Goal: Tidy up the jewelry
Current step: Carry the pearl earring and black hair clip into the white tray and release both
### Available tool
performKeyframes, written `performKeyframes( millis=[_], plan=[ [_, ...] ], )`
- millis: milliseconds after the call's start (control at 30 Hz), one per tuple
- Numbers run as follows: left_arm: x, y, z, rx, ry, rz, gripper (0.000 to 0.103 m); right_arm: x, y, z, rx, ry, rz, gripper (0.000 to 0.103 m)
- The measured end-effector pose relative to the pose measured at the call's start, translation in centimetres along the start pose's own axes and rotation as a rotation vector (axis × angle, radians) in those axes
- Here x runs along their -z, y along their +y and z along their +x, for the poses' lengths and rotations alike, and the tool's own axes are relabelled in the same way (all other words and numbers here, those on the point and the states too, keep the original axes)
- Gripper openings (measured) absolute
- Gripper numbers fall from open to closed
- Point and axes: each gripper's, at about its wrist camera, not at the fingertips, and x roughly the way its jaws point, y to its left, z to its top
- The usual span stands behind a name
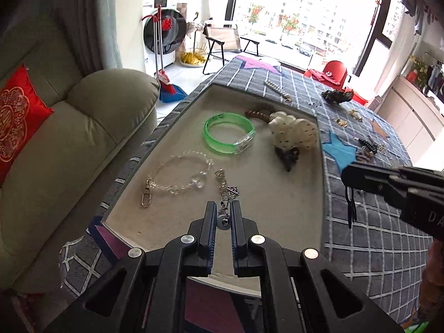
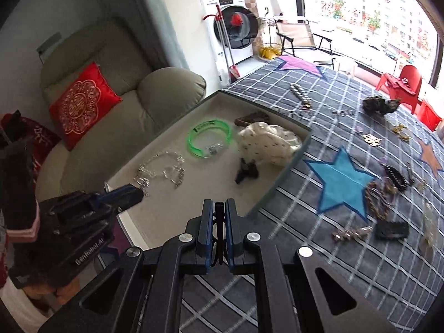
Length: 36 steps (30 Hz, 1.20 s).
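Our left gripper (image 1: 223,216) pinches a silver chain (image 1: 226,194) over the tray's (image 1: 177,219) near edge; our right gripper (image 2: 219,222) clamps a black clip (image 2: 219,222) beside its near corner. A loose pinch could drop either piece on the blanket (image 2: 305,236).

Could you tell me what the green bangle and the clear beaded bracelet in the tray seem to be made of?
The translucent green bangle looks like glossy plastic or resin: light passes through it, with one clear colourless section. The clear beaded bracelet appears to be glass or acrylic beads, colourless and glinting, ending in a shiny silver metal clasp. Neither look settles it.
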Motion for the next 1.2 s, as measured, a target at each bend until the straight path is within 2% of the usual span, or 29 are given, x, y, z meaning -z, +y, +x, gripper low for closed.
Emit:
performKeyframes(
  millis=[133,367,600,800,1100,1133,1200],
  plan=[
    [0.1,0.5,1.8,-0.006,0.041,-0.001,0.011,-1.3,0.3,3.0,-0.031,0.04,0.014,0.009],
    [0.1,0.7,4.2,-0.028,0.092,0.0,0.011,-2.8,0.2,7.3,-0.036,0.089,0.034,0.009],
    [-0.1,0.5,5.0,-0.044,0.098,0.017,0.011,-3.8,0.0,10.6,-0.024,0.12,0.043,0.009],
    [-0.3,0.3,5.3,-0.064,0.095,0.027,0.011,-3.8,-0.5,12.2,-0.02,0.141,0.058,0.009],
    [-0.3,-0.3,5.2,-0.11,0.093,0.052,0.012,-4.0,-1.2,12.2,-0.058,0.143,0.088,0.01],
    [-0.3,-0.3,5.2,-0.113,0.092,0.052,0.012,-4.0,-1.4,12.1,-0.066,0.146,0.097,0.013],
    [-0.3,-0.3,5.0,-0.119,0.09,0.047,0.012,-4.1,-1.8,11.8,-0.072,0.144,0.115,0.028]
  ],
)
